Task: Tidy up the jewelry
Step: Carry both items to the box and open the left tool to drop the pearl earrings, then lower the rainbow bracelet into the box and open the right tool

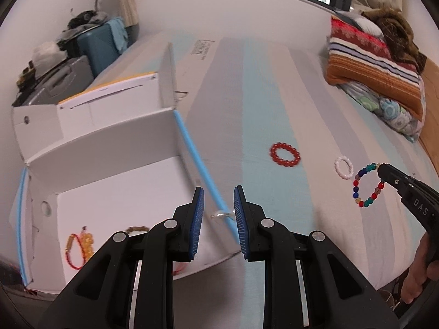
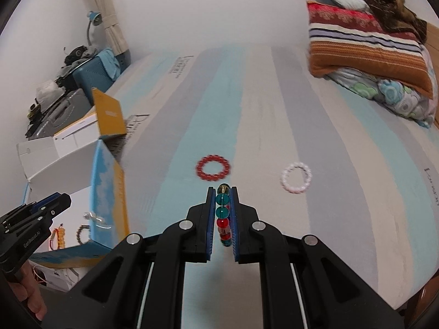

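The right gripper [image 2: 222,219] pinches the multicoloured bead bracelet [image 2: 222,213] edge-on; only the left view shows its dangling loop. The left gripper [image 1: 218,213] stands slightly apart, empty, over the box [image 1: 123,189], whose bracelets are partly hidden.

Left tool [image 1: 218,213] parted, right tool [image 2: 222,220] clamped

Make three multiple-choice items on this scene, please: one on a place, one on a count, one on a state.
1. Where does the red bead bracelet lie?
A. in the box
B. on the striped bed cover
C. on the pillows

2. How many bracelets lie loose on the bed cover?
A. two
B. four
C. none

3. What does the right gripper do?
A. stands open, empty
B. is shut on the multicoloured bracelet
C. holds the white bracelet

Answers: 1 B, it lies beside the box; 2 A, red and white; 3 B, beads sit between its pads.
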The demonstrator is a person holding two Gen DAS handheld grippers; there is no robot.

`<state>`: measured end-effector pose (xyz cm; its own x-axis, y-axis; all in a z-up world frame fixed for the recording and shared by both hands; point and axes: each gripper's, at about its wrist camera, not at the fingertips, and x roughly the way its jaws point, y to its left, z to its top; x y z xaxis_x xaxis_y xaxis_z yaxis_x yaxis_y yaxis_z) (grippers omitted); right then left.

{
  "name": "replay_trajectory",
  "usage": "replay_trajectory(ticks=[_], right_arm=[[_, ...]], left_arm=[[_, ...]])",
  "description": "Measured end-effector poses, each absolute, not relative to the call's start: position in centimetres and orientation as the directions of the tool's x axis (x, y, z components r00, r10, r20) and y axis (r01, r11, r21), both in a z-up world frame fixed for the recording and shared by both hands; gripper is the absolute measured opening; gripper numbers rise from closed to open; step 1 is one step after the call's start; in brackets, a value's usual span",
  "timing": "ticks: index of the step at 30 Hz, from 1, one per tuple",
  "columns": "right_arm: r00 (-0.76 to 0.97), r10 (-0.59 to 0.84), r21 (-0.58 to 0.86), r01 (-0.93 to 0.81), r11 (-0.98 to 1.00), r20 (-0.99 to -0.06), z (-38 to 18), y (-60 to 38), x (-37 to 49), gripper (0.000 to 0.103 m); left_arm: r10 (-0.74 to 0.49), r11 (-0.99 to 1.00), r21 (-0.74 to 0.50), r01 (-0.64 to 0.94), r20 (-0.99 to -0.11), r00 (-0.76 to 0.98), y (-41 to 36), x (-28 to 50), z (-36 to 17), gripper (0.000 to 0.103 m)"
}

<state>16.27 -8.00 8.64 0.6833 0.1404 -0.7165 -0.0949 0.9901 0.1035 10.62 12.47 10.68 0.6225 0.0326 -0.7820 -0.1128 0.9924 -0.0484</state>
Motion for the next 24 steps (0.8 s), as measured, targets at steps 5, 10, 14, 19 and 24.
replay_trajectory(ticks=[5,10,14,19,24], right_arm=[[0.683,0.167,0.1,-0.137,0.986,-0.711,9.2,-4.7,16.3,0.009],[0.679,0.183,0.09,-0.171,0.981,-0.711,9.3,-2.1,16.2,0.009],[0.671,0.191,0.093,-0.179,0.979,-0.716,8.8,-1.7,16.1,0.009],[0.666,0.191,0.091,-0.182,0.979,-0.721,8.3,-2.6,15.8,0.009],[0.667,0.187,0.094,-0.173,0.98,-0.721,7.9,-4.7,15.5,0.009]], left_arm=[[0.056,0.987,-0.051,-0.151,-0.777,0.627,15.5,9.6,11.2,0.022],[0.069,0.984,-0.051,-0.173,-0.78,0.622,17.5,8.6,11.2,0.022],[0.069,0.983,-0.05,-0.175,-0.785,0.615,17.5,8.5,10.8,0.025],[0.052,0.986,-0.058,-0.155,-0.781,0.622,15.5,9.2,10.2,0.046],[0.032,0.991,-0.054,-0.118,-0.779,0.627,12.2,10.4,9.5,0.064]])
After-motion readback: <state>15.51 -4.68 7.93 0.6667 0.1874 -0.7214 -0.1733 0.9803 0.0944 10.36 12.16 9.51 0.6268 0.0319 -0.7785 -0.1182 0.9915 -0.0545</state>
